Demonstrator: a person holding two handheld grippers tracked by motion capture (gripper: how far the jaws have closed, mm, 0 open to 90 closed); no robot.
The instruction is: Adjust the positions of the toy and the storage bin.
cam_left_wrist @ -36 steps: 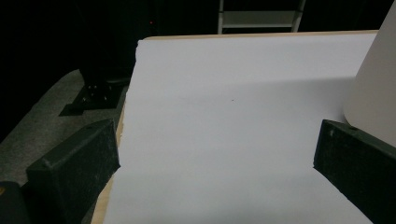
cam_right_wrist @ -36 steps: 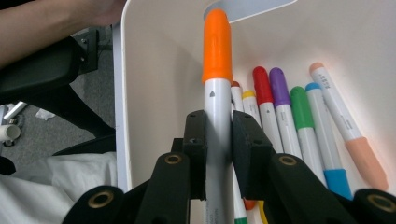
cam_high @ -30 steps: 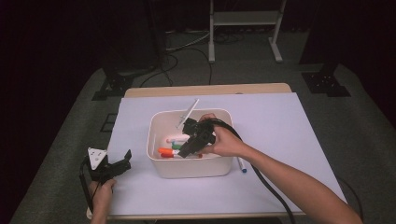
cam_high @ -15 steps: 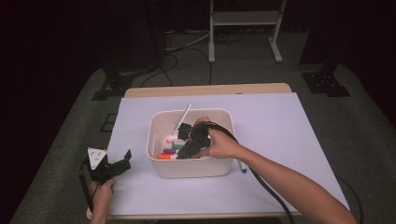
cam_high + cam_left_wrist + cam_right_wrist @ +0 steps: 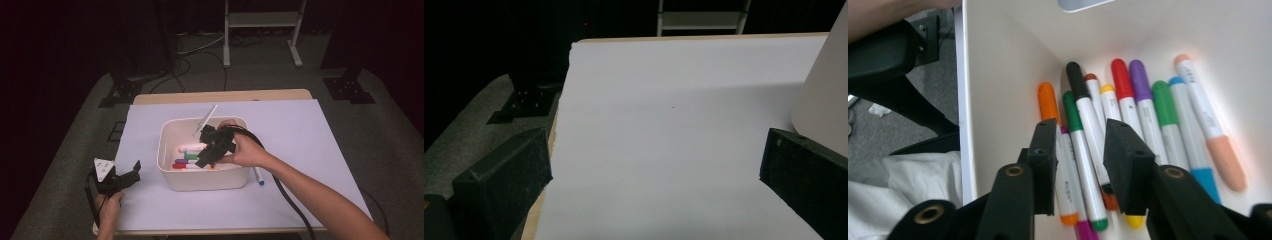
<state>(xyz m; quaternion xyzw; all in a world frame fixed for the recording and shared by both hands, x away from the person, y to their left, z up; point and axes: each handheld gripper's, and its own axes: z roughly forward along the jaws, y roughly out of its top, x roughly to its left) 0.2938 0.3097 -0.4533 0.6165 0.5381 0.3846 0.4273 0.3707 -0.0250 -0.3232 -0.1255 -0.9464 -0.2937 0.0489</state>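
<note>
Over the bin, lift your right hand-held gripper straight; its jaws, just opening, hold no marker; left's apart.

Blue-capped pen half behind bin

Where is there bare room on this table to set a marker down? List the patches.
Free: the white sheet right of the bin, out to its right edge; the strip behind the bin; the near-left stretch between bin and left gripper. Crowded: inside the bin, where markers lie packed under the right gripper, and beside the blue-tipped marker.
</note>
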